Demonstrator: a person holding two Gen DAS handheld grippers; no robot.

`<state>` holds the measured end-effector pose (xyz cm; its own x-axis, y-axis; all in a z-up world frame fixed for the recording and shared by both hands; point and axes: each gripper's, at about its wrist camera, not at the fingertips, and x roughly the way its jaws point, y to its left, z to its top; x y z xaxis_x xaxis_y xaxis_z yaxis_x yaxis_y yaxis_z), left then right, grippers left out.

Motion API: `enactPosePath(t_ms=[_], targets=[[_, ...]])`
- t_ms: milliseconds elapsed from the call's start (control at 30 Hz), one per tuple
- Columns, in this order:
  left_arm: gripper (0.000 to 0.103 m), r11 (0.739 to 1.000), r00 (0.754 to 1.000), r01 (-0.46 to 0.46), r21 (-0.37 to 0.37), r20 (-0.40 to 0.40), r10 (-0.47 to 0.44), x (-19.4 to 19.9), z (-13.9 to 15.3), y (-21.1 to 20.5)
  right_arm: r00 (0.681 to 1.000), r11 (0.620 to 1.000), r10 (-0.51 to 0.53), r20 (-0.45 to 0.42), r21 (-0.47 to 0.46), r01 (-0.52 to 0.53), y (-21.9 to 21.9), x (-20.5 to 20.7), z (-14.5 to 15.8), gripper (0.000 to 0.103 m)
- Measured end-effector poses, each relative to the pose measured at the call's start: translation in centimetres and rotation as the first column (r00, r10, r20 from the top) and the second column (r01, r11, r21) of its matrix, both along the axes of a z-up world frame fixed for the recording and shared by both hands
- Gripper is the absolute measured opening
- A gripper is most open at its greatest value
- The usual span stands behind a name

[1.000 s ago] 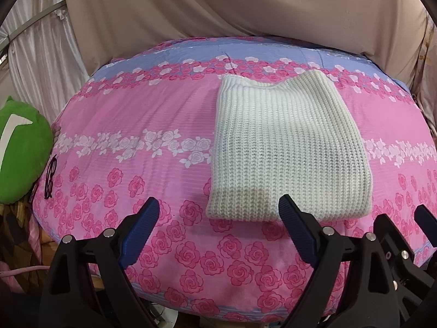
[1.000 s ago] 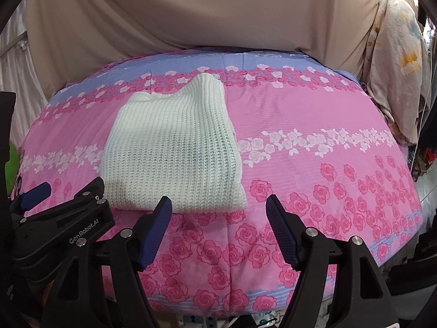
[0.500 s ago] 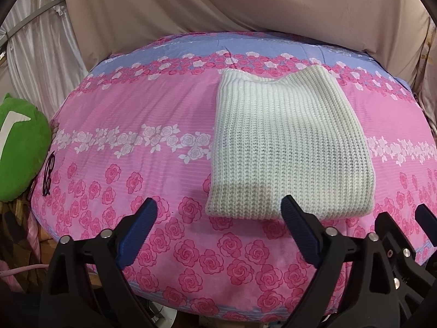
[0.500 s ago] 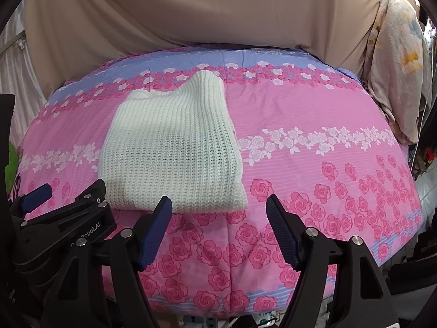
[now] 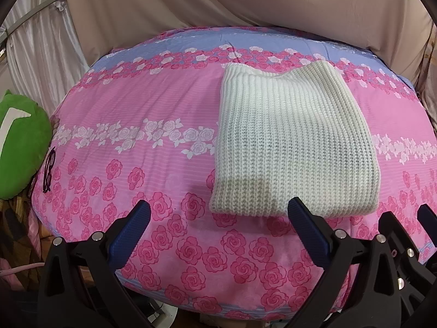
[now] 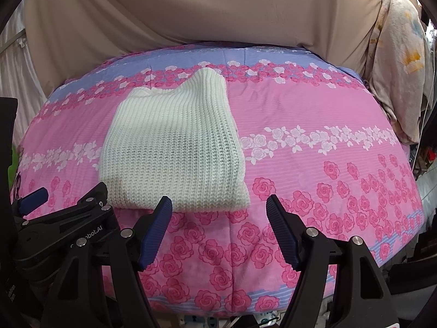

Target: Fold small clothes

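Note:
A folded cream knit sweater (image 5: 292,142) (image 6: 174,147) lies flat on the pink rose-print bed cover (image 5: 136,104) (image 6: 314,109), its folded edge toward me. My left gripper (image 5: 218,205) hovers just short of the sweater's near-left corner. Its jaws are opening, and nothing is between them. My right gripper (image 6: 218,200) hangs over the near-right corner, open and empty, its fingers apart from the knit. The two grippers sit side by side at the bed's front edge.
A green plush cushion (image 5: 19,145) and a pair of dark glasses (image 5: 49,169) sit at the bed's left edge. A beige curtain (image 5: 218,0) backs the bed. A pale floral cloth (image 6: 401,68) hangs at the right.
The left gripper's fingers have spread wider apart. The sweater lies as before, and the right gripper has not moved.

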<state>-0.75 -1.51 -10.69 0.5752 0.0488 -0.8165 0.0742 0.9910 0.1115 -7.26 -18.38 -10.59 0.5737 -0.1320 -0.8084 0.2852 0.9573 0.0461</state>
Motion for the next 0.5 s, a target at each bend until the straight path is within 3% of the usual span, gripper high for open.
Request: enactPosePath(t_ms=[500], targets=[[0.098,1.0,1.0,-0.006,-0.009,-0.023,0.006,0.28,-0.31,0.1,1.0,1.0,0.005,-0.005,0.001,-0.005,-0.25,-0.02,-0.15,0.069]])
